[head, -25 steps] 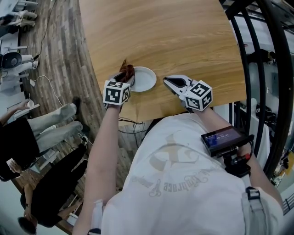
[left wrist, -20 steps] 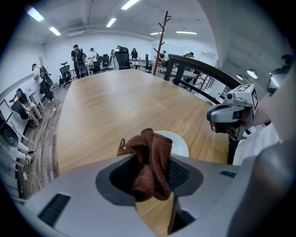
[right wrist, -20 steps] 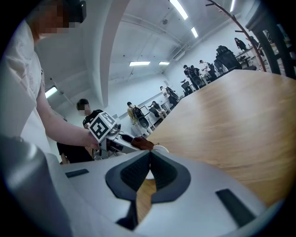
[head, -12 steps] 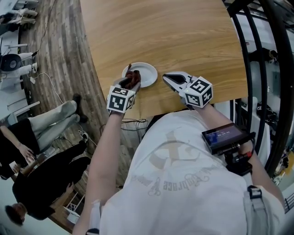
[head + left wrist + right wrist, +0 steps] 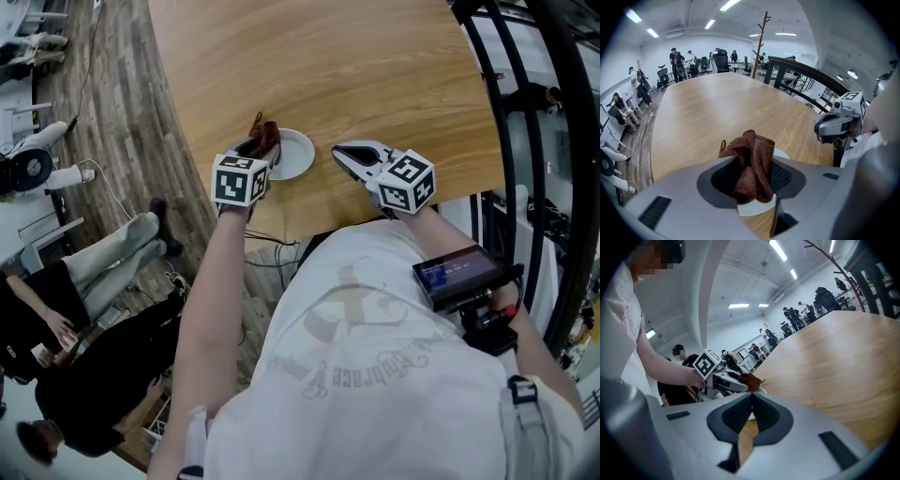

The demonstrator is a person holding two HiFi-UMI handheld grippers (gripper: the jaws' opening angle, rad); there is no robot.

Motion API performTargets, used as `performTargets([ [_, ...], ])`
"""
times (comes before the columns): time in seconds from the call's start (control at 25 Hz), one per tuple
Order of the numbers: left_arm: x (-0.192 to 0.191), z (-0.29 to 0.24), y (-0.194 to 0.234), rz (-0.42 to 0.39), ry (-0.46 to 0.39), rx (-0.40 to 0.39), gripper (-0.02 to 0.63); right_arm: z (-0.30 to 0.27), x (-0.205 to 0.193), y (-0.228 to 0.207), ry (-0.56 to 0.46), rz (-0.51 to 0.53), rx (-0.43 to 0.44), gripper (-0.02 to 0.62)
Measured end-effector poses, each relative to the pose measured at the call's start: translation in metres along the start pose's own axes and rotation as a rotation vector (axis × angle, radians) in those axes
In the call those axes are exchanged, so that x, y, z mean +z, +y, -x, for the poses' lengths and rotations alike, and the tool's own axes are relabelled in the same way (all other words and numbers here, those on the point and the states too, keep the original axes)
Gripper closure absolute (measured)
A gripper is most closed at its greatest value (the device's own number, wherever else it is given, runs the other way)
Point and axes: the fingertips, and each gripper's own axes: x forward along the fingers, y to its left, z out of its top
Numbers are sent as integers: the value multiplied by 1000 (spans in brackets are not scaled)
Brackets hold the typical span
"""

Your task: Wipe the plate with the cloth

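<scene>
A small white plate (image 5: 296, 153) sits near the wooden table's near-left corner. My left gripper (image 5: 258, 150) is shut on a bunched brown cloth (image 5: 264, 137), held at the plate's left rim. In the left gripper view the cloth (image 5: 749, 140) stands up between the jaws, with the plate (image 5: 756, 207) showing under them. My right gripper (image 5: 341, 156) rests on the table just right of the plate, shut with nothing in it. In the right gripper view its jaws meet at the tip (image 5: 752, 394); the cloth (image 5: 751, 379) and the left gripper (image 5: 723, 378) show beyond.
The wooden table (image 5: 356, 66) stretches away, with its curved left edge and near edge close to the plate. Black railing (image 5: 525, 112) runs along the right. People (image 5: 56, 309) sit on the floor side at left. A small screen (image 5: 457, 275) hangs at my right arm.
The left gripper carried the cloth onto the plate's left part, then back toward its far-left rim. The right gripper stayed beside the plate.
</scene>
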Motion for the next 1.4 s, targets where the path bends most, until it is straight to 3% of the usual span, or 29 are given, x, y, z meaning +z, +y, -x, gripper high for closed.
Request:
performTargets([
  [0.24,-8,-7,-18,3,63,-108,437,3,-1,-3,0,-11,-13,581],
  [0.6,-30,11,-36,43,89,-135,437,-2,-1,2,4,-13,9,581],
  [0.76,-41,11,-54,19,114,-165,436,-3,-2,4,9,-18,15,581],
  [1.12,-12,-3,-40,6,73,-125,437,0,-6,-1,13,-30,-1,581],
  [1.4,9,-17,-34,-64,76,-98,437,1,-3,-5,6,-37,-15,581],
])
